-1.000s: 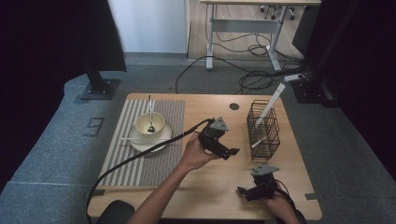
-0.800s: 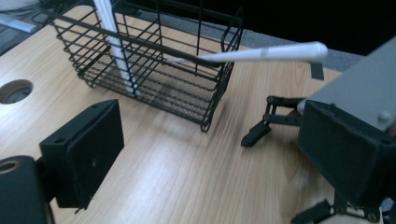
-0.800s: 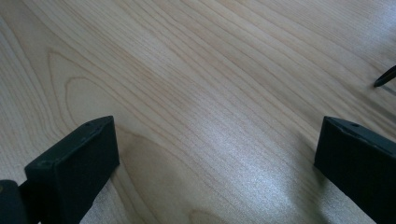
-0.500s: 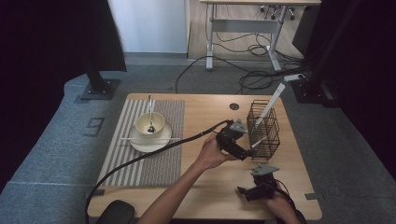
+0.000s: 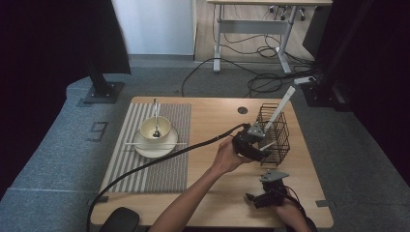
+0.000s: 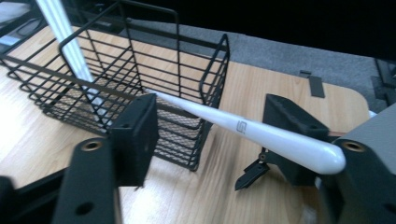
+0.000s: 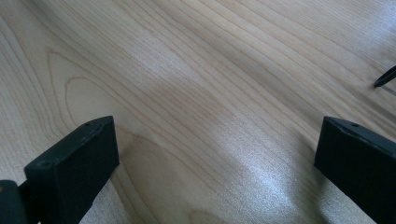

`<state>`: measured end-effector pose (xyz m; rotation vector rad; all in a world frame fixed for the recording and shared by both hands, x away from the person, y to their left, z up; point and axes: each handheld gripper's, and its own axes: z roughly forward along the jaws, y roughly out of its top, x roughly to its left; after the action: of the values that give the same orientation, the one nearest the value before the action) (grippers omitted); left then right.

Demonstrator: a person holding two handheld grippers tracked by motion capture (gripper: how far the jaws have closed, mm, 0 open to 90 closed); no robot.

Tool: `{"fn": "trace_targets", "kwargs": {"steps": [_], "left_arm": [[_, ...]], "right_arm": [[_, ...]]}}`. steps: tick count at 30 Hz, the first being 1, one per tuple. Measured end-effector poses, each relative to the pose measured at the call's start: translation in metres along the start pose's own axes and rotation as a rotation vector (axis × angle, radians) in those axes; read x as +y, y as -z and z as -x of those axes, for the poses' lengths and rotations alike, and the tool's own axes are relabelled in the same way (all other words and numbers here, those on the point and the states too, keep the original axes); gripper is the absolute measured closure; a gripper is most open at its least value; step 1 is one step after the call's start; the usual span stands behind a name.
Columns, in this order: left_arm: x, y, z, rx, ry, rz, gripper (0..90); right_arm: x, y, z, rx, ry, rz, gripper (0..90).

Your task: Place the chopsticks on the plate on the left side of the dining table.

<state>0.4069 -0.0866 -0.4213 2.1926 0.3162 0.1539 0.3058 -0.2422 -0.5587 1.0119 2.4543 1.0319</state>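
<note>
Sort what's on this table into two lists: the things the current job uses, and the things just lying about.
In the job:
- left gripper, jaws just been closing around the chopstick, pads not clearly pressing
- white chopstick between its jaws, tip at the basket
- black wire basket, one white stick already leaning inside

Lying about:
- bowl with spoon, on a plate
- striped mat
- right gripper, open over bare wood

White chopstick, black wire basket, grey-striped mat.

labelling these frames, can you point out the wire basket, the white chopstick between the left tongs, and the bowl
wire basket [image 6: 140,74], left gripper view, on its near wire wall
white chopstick [image 6: 261,135], left gripper view, on the thick end of its shaft
bowl [image 5: 155,128], high view, on its front outer wall
</note>
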Motion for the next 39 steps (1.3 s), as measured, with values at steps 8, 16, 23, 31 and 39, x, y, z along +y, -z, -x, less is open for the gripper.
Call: {"fn": "trace_targets", "kwargs": {"steps": [8,16,23,31,39], "left_arm": [[0.003,0.008,-0.003,0.020,-0.014,0.011,57.7],[0.006,0.013,-0.007,0.043,-0.013,0.031,71.8],[0.008,0.016,-0.004,0.111,-0.040,0.033,76.8],[0.012,0.026,-0.006,0.150,-0.052,0.044,82.5],[0.014,0.039,-0.009,0.128,-0.037,0.062,82.6]], "right_arm": [[0.000,0.000,0.000,-0.001,0.002,0.001,0.0],[0.000,0.000,0.000,-0.001,0.001,0.001,0.0],[0.000,0.000,0.000,-0.001,0.001,0.000,0.0],[0.000,0.000,0.000,-0.001,0.001,0.001,0.0],[0.000,0.000,0.000,0.000,0.000,0.000,0.0]]}}
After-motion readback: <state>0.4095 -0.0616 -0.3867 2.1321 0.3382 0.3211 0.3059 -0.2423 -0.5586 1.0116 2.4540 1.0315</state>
